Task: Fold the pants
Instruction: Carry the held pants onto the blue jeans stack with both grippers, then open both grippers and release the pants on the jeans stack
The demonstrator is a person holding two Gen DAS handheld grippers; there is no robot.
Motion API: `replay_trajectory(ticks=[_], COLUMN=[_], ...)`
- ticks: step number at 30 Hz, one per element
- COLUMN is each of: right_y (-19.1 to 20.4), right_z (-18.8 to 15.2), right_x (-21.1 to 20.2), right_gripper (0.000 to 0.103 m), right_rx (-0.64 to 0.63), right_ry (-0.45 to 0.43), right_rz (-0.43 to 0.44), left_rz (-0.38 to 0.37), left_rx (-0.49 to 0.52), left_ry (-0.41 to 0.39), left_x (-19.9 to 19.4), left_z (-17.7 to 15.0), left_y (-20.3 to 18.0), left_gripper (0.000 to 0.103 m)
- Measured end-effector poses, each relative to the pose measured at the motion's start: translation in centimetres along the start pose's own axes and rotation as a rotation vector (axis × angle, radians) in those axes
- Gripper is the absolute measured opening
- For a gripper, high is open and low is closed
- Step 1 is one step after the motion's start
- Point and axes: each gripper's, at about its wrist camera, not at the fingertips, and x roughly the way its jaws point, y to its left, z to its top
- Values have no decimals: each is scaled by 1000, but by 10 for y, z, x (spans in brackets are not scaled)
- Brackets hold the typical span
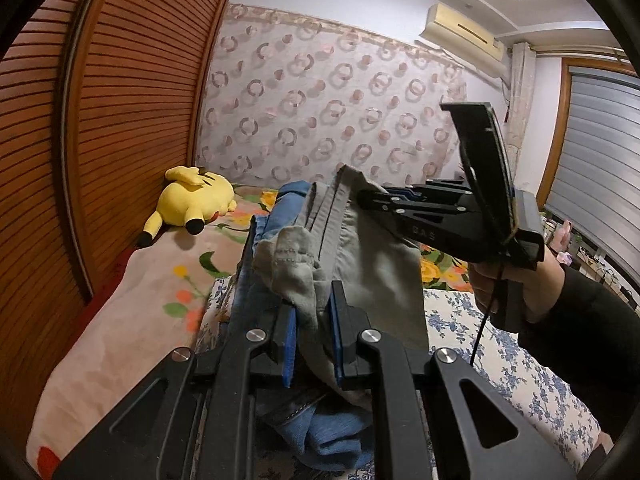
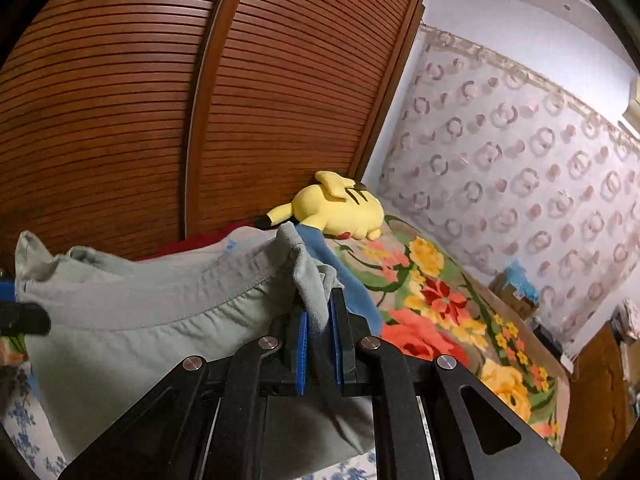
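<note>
While both clamp the grey pants (image 1: 360,264), the left hand-held gripper (image 1: 312,344) sits at seven o'clock from the right hand-held gripper (image 1: 366,196).

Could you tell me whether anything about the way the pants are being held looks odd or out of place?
Slightly. The grey pants hang between both grippers, but the left gripper clamps a crumpled wad rather than a flat edge. A bunched pair of blue jeans lies directly beneath, where it could get in the way.
</note>
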Motion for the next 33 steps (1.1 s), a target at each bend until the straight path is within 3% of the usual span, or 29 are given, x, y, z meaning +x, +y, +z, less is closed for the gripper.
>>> replay_trajectory(ticks=[8,10,15,22,29,33], right_y=[-1,-3,-21,-40,-51,-50], right_z=[-5,-9,-15,-31,-33,-33], right_x=[6,9,0,-10,25,27], right_gripper=[11,30,42,42,42,42], right_rx=[12,19,89,157,196,191], right_ry=[0,15,11,45,126,124], right_rz=[34,25,50,214,221,199], left_rz=[33,46,64,91,107,110], left_rx=[-57,-73,-74,-63,-59,-60], left_ry=[-4,-1,5,20,37,44], left_x=[-2,-1,1,6,8,8], left_z=[-14,-19,-21,-23,-26,-26], left_y=[5,6,6,7,9,10], left_gripper=[16,16,16,16,16,16])
